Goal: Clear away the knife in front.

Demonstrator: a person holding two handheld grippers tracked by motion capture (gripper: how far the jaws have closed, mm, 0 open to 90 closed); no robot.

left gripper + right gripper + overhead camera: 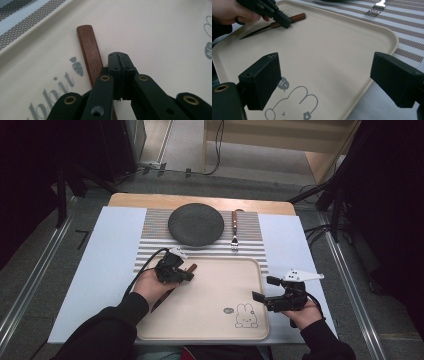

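- Where the high view hid the blade under the left gripper (186,274), the right gripper view showed the knife (272,25) on the tray (362,35).
- Left jaws met, empty, beside its handle; right gripper (329,77) gaped wide.

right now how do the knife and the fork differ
The knife lies on the cream tray beside the left gripper; the fork lies on the striped mat beside the dark plate. The knife sits angled; the fork lies straight, tines toward the person. Both have brown wooden handles.
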